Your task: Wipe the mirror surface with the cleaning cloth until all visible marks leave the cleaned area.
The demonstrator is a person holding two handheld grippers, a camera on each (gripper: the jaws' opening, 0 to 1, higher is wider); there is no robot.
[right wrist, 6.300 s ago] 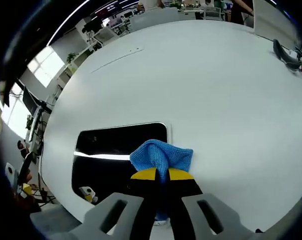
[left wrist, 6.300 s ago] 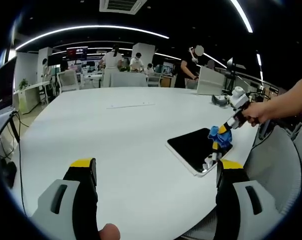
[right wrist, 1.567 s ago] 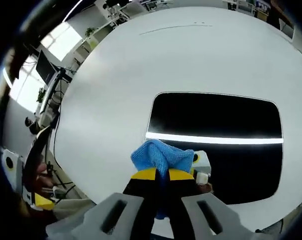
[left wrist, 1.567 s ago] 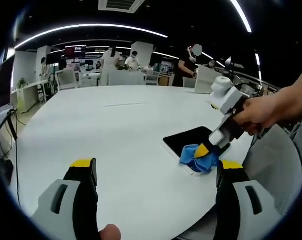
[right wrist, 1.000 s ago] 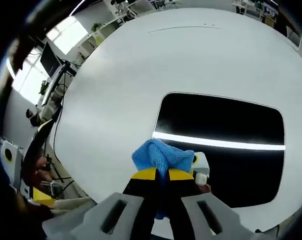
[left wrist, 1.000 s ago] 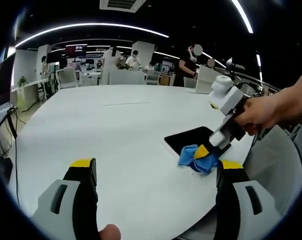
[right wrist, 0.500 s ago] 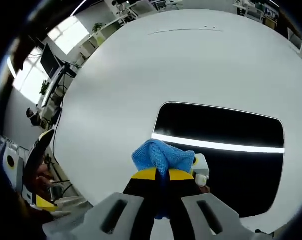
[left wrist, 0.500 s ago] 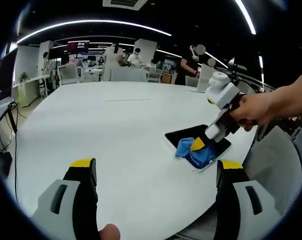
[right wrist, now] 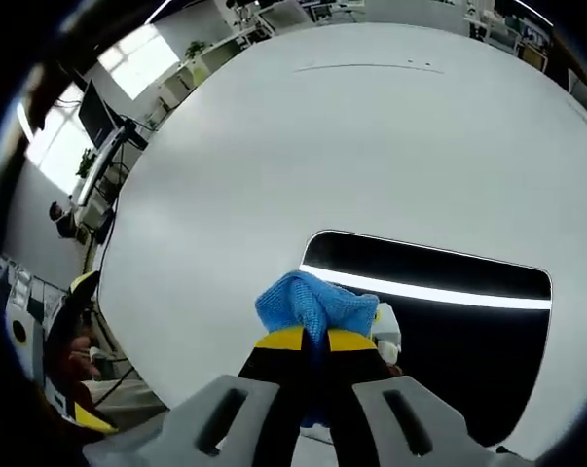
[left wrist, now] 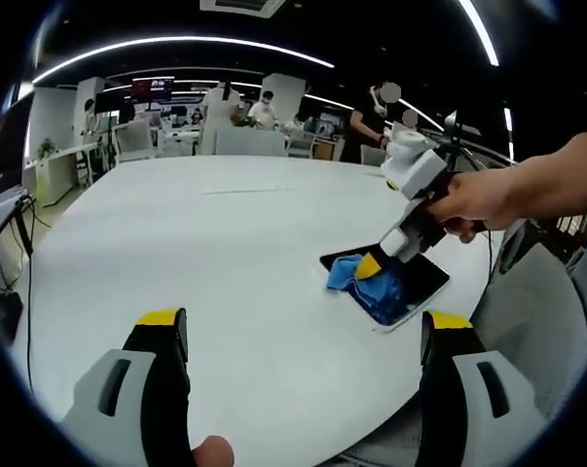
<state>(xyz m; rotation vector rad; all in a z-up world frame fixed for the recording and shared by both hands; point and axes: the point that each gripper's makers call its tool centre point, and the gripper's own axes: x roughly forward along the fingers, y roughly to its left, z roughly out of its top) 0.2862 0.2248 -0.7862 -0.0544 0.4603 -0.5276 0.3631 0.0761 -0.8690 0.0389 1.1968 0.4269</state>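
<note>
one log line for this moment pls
phase: wiping | right hand-held gripper: shut on blue cloth, on mirror | left hand-held gripper: open, holding nothing, above white table

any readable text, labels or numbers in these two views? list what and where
None can be read.
Blue cleaning cloth, clamped in the right gripper: no label or print.
Mirror: dark glass with a reflected light strip, no markings.
White table: bare, no print.
Wall screen far back in the left gripper view: red glow, too small and blurred to read.
</note>
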